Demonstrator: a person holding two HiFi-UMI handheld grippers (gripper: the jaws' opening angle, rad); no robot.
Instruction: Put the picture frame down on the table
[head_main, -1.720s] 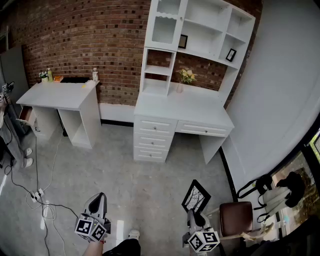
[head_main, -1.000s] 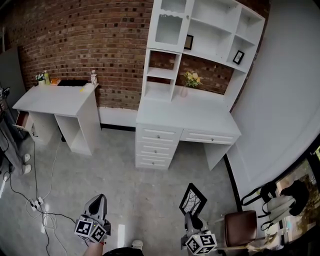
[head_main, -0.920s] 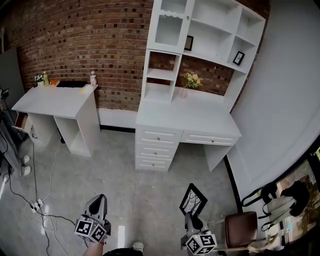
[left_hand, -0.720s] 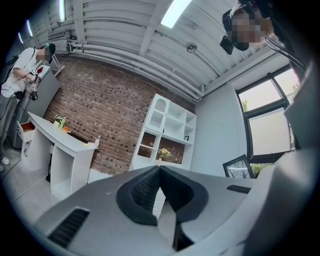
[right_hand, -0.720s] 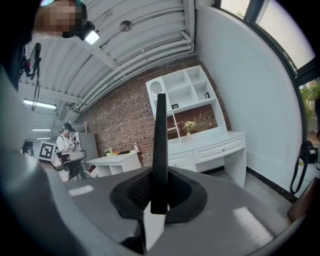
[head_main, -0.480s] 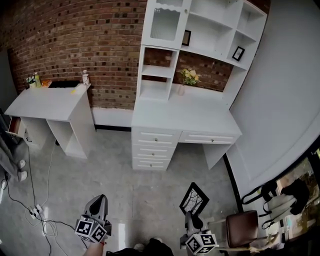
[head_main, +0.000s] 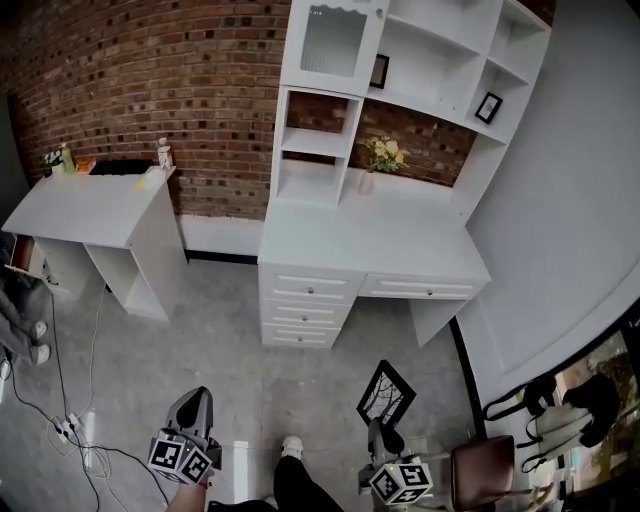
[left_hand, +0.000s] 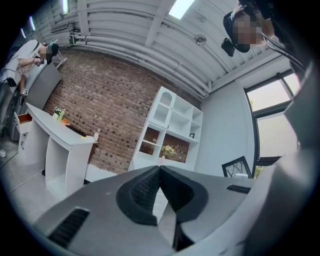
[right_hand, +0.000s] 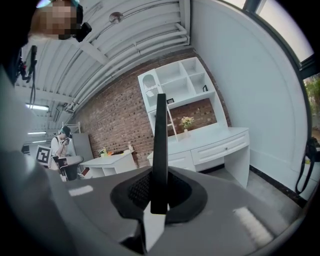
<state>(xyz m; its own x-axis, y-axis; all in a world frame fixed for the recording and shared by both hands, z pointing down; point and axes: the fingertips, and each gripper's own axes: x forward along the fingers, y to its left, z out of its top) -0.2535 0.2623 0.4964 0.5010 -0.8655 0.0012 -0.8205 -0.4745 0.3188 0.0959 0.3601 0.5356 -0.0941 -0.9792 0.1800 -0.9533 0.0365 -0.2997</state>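
A black picture frame (head_main: 387, 393) with a tree drawing stands up from my right gripper (head_main: 381, 434), which is shut on its lower edge. In the right gripper view the frame (right_hand: 160, 145) shows edge-on as a thin dark bar between the jaws. My left gripper (head_main: 194, 408) hangs low at the left over the floor, jaws shut and empty (left_hand: 159, 172). The white desk (head_main: 370, 240) with drawers and a shelf unit stands ahead against the brick wall, well beyond both grippers.
A vase of flowers (head_main: 380, 158) sits at the back of the desk top. A second white table (head_main: 85, 205) stands to the left. A brown chair (head_main: 482, 470) is close at the right. Cables and a power strip (head_main: 70, 428) lie on the floor. My foot (head_main: 291, 448) shows below.
The view has come closer to the desk and turned slightly right. My foot has stepped forward into view. Both grippers keep the same hold and place in the picture.
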